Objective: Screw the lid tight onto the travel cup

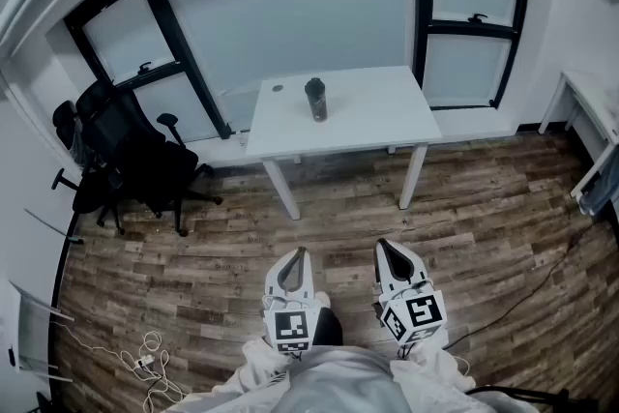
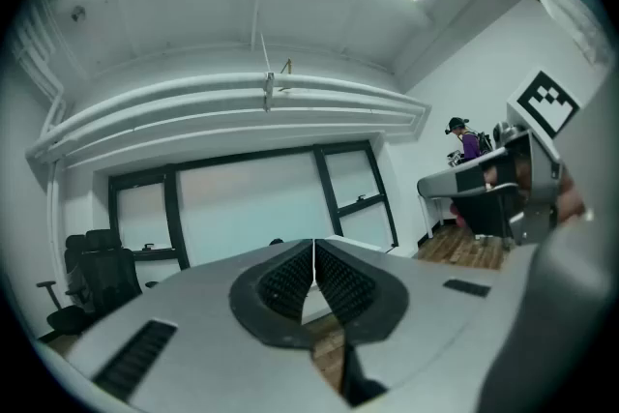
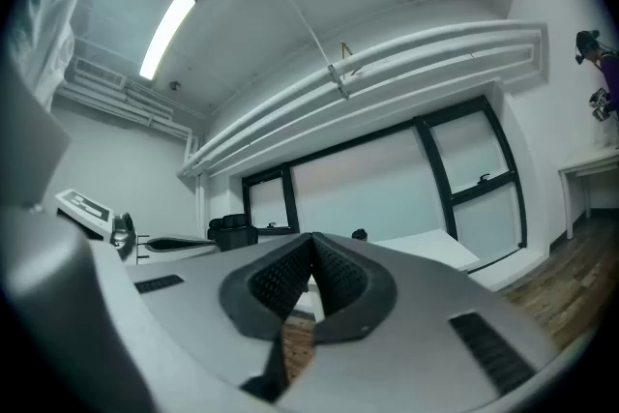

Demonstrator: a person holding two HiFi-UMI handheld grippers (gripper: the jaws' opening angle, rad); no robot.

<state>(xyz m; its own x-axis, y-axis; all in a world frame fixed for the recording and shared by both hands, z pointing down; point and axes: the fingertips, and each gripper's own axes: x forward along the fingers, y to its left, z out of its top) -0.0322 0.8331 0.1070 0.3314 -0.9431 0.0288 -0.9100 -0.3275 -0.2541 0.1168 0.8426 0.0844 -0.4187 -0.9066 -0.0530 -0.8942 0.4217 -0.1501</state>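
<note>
Cup [image 1: 315,100] is sitting mid-tabletop [image 1: 377,116], with what's looking like the lid [image 1: 278,88] near the far left corner. Left gripper [image 1: 299,252] and right gripper [image 1: 386,246] are hanging well apart from it, jaws pinched together on nothing. It's probably handling stiff, light and slick, so gripping the body and the lid's rim.

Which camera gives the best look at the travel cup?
The head view: the travel cup stands whole on the white table. Each gripper view shows only a small dark tip, probably its top, peeking over the jaws.
</note>
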